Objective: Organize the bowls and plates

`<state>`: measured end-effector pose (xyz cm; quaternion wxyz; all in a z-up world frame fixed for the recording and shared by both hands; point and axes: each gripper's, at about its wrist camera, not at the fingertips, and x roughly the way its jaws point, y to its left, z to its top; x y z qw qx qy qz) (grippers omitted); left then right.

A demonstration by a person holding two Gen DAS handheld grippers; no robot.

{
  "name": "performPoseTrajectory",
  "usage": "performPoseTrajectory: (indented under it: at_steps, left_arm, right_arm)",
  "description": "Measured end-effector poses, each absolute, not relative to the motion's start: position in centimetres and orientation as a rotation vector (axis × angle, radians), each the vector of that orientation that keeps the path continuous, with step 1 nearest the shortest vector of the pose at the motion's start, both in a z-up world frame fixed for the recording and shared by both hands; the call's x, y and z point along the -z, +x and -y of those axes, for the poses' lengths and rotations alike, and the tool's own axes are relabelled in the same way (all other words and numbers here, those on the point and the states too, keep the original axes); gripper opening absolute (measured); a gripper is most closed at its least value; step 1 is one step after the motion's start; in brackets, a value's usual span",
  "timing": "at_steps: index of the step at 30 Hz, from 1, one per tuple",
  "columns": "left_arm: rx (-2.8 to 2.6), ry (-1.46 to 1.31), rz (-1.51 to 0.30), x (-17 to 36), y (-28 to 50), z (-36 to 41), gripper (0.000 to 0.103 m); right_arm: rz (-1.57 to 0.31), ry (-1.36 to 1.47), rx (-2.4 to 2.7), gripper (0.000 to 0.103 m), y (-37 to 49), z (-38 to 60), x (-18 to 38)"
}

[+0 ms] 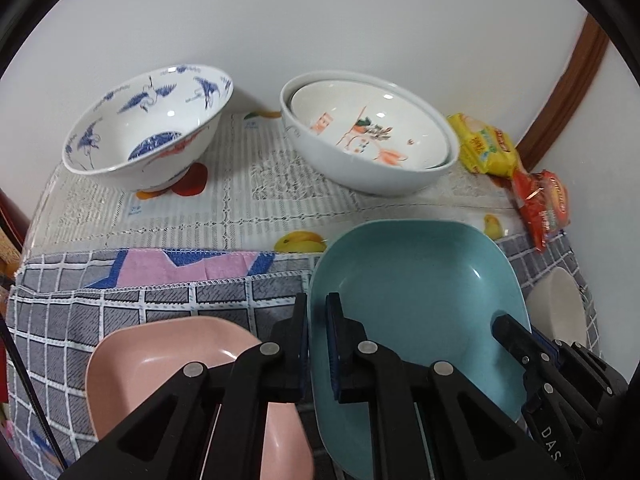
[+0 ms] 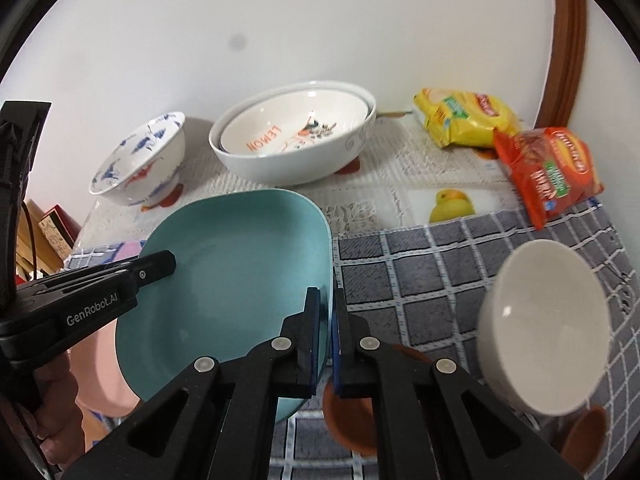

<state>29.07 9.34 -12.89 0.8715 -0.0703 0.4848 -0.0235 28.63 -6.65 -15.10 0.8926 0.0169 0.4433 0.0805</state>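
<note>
The teal plate (image 1: 416,300) hung tilted above the bench (image 2: 420,280), long axis running near to far, hollow facing up. The left tool (image 1: 317,344) clamped its left rim, the right tool (image 2: 327,344) its right rim. A pink plate (image 1: 168,364) lay just left; a white bowl (image 2: 544,336) stood right.

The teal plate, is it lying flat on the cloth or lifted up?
Lifted and tilted. The teal plate is pinched at opposite rims by the left gripper and right gripper, with its near edge overlapping the pink plate.
</note>
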Motion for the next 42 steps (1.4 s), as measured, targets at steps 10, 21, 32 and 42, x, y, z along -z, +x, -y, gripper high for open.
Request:
performPoseTrajectory:
  at_steps: [10, 21, 32, 42]
  left_arm:
    - [0.065, -0.121, -0.962, 9.9, 24.5, -8.2, 0.009]
    - [0.025, -0.143, -0.925, 7.7, 20.2, -10.2, 0.008]
    - [0.007, -0.15, -0.895, 6.3, 16.2, -10.9, 0.008]
    - [-0.009, -0.176, -0.884, 5.4, 13.4, -11.3, 0.008]
  right_arm:
    - [-0.878, 0.043, -0.146, 0.005, 24.3, 8.1, 11.7]
    - [-0.846, 0.062, -0.194, 0.004, 20.4, 6.8, 9.8]
    - [-0.812, 0.068, -0.207, 0.004, 16.9, 6.3, 8.2]
    - [-0.797, 0.071, -0.223, 0.004, 14.2, 6.2, 7.1]
